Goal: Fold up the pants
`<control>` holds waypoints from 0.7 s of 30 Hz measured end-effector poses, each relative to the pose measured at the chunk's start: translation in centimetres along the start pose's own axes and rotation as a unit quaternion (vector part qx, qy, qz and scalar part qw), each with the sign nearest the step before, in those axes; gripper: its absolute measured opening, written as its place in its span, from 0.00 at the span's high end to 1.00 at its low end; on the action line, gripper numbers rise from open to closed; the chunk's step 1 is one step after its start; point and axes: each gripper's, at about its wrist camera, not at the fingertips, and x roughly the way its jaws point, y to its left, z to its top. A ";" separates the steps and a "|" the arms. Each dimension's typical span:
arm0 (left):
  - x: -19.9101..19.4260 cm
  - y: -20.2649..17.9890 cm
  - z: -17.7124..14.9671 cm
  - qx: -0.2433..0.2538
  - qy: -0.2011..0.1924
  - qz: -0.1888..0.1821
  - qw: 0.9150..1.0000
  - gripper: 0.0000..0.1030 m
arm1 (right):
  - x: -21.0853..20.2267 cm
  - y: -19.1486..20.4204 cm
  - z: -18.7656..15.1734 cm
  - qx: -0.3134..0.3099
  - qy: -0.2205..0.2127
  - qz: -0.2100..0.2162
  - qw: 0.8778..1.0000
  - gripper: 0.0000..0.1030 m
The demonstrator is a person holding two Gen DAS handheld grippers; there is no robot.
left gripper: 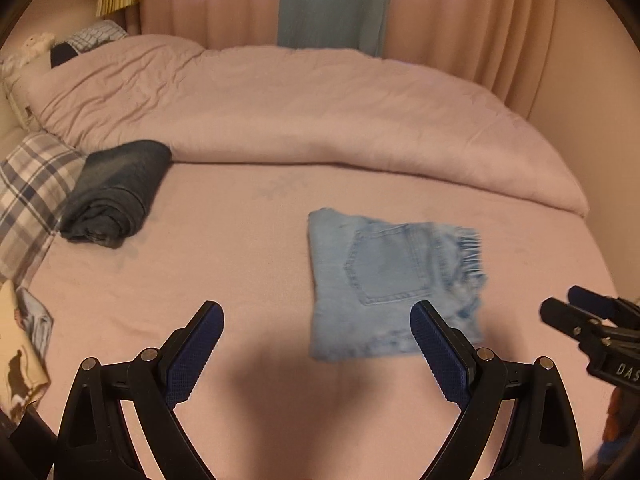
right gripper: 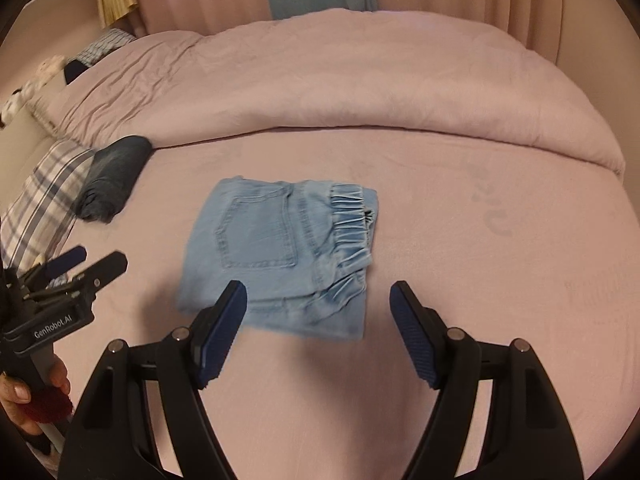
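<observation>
On the pink bed [right gripper: 460, 220], folded light-blue pants [right gripper: 280, 252]; left claw [left gripper: 316, 352], right claw [right gripper: 318, 332] both wide, empty.

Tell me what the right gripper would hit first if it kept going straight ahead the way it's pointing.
Probably the folded jeans. The right gripper is open and aimed at their near edge, with nothing visible between. Depth is hard to judge, so it might meet the sheet just short of them.

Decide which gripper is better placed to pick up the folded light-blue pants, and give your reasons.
Probably the right gripper: open, with the light-blue pants centred just beyond its fingers. The left gripper, also open, has them off to its right.
</observation>
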 end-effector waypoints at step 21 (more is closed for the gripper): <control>-9.3 -3.3 -0.6 0.026 -0.035 0.023 0.999 0.09 | -11.6 3.4 -2.1 -0.058 -0.061 0.018 0.996 0.27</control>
